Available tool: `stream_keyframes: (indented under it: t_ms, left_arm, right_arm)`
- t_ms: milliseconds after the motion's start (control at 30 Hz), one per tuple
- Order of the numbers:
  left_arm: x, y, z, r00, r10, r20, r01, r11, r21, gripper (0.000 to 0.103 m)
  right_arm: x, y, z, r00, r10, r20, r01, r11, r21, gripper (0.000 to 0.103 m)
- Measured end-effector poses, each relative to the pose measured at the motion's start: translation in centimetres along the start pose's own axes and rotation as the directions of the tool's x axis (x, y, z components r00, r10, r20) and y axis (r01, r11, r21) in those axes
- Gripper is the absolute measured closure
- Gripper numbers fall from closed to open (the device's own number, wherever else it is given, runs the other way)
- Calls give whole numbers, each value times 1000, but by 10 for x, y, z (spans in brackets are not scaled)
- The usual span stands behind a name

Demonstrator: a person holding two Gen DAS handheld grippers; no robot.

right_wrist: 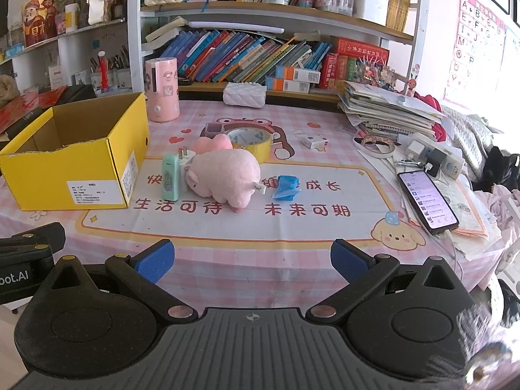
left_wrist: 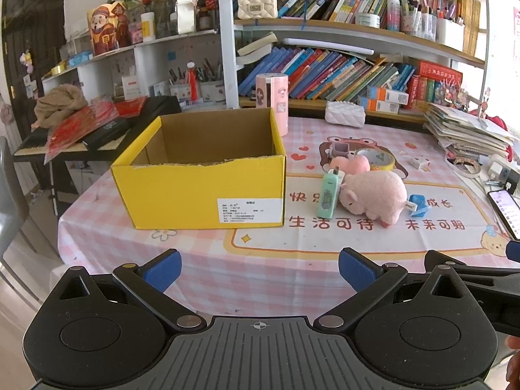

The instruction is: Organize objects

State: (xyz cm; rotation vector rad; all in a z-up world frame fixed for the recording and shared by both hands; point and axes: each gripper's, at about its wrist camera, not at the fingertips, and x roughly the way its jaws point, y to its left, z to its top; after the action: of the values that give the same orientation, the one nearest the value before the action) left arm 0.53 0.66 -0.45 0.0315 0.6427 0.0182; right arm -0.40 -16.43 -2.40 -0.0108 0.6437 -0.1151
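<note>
Left wrist view: the left gripper (left_wrist: 259,268) has its blue fingers (left_wrist: 164,268) wide apart and empty, hovering near the open yellow box (left_wrist: 201,191). Just right of the box, a plush pig (left_wrist: 373,195) lies lengthwise across the table, snout toward the box, beside an upright green case (left_wrist: 327,195).

Right wrist view: the right gripper (right_wrist: 252,261) is likewise spread, empty. Right of the box (right_wrist: 74,175), the pig (right_wrist: 224,174) points its snout boxward; a blue packet (right_wrist: 286,187) lies beyond its tail.

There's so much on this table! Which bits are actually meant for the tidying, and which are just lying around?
Likely for the tidying:
yellow box, empty as far as can be seen
plush pig
green case
blue packet
tape roll

Probably just lying about:
phone
paper stack
pink canister
shelved books
</note>
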Motion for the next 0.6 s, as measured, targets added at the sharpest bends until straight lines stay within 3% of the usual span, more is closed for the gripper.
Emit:
stream_keyframes:
  t_ms: [600]
  left_arm:
    - [0,-2,2,1000,-1,-3,1,1000,1,0]
  right_arm:
    - [2,-1,1,1000,-2,-6,2,1000,0,0]
